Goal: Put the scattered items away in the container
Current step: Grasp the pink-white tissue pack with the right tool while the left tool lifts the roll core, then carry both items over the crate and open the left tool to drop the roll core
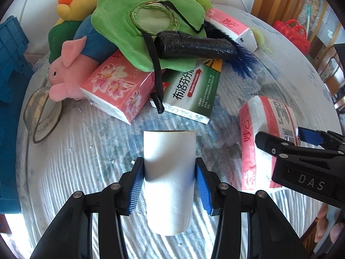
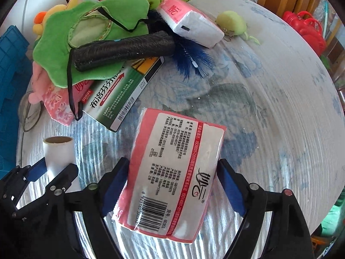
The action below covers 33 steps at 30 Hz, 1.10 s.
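My left gripper [image 1: 169,177] is shut on a white roll [image 1: 169,179] with a cardboard core; the roll also shows in the right wrist view [image 2: 59,153]. My right gripper [image 2: 172,185] is shut on a pink tissue pack [image 2: 172,172], label side up; the pack also shows in the left wrist view [image 1: 265,133]. The blue crate [image 1: 10,69] stands at the left edge of the table. A heap lies at the back: green cloth [image 1: 138,21], black roll [image 1: 194,45], green medicine box [image 1: 189,90], pink tissue pack [image 1: 114,86], pig plush [image 1: 66,75].
A blue brush [image 2: 194,58], another tissue pack [image 2: 189,21] and a small green plush [image 2: 232,23] lie at the back. A tape roll [image 1: 41,116] lies at the left. A red basket [image 2: 306,30] sits beyond the round table's edge.
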Motion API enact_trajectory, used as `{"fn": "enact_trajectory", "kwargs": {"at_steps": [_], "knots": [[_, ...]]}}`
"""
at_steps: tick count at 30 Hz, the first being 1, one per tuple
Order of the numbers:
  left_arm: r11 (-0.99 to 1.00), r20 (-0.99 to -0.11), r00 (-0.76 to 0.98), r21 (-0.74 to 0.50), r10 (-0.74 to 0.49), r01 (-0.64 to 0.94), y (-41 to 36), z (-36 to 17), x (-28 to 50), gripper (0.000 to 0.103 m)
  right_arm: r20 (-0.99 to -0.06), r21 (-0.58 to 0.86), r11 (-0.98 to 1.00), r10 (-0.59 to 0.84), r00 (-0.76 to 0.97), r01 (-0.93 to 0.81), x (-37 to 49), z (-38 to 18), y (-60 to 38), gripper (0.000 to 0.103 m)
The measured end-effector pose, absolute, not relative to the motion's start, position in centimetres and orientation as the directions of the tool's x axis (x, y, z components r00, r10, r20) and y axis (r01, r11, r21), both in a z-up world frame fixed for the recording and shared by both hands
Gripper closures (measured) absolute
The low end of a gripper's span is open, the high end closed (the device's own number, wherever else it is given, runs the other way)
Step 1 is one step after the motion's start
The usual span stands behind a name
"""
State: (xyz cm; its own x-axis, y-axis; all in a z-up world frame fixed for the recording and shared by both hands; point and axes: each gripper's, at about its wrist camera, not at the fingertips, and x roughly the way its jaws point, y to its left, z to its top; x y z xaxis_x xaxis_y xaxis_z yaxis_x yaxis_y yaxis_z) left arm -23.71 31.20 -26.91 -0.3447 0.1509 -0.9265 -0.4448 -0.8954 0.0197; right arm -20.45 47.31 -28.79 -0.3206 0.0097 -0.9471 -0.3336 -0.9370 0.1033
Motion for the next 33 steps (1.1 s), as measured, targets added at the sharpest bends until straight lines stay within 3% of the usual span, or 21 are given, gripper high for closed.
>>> {"fn": "enact_trajectory", "kwargs": {"at_steps": [5,7,9,12,22,33], "knots": [[-0.890,-0.929,-0.339,0.025,0.147,-0.456,31.6,-27.5,-23.6,0.058,-0.951,0.090,-0.923,0.032,-0.308,-0.374,-19.9,-29.0,47.5,0.009],[-0.890,-0.929,-0.340,0.029,0.144,-0.455,31.7,-27.5,-23.5,0.058,-0.953,0.118,-0.924,-0.002,-0.304,-0.364,-19.9,-29.6,47.5,0.009],[-0.890,-0.929,-0.341,0.032,0.141,-0.455,31.8,-27.6,-23.3,0.058,-0.954,0.150,-0.923,-0.041,-0.297,-0.355,-19.9,-30.3,47.6,0.019],[-0.890,-0.927,-0.346,0.029,0.147,-0.455,31.7,-27.3,-23.1,0.058,-0.941,0.146,-0.928,-0.025,-0.336,-0.342,-19.5,-29.3,47.3,0.024],[-0.915,-0.872,-0.458,0.027,0.176,-0.403,28.7,-21.6,-22.8,0.058,-0.866,0.125,-0.965,0.007,-0.500,-0.231,-20.2,-21.2,43.8,0.024],[-0.964,-0.732,-0.666,0.048,0.144,-0.261,19.4,-11.5,-22.5,0.058,-0.717,0.060,-0.998,-0.026,-0.696,-0.025,-21.8,-10.3,33.3,0.024]]}}
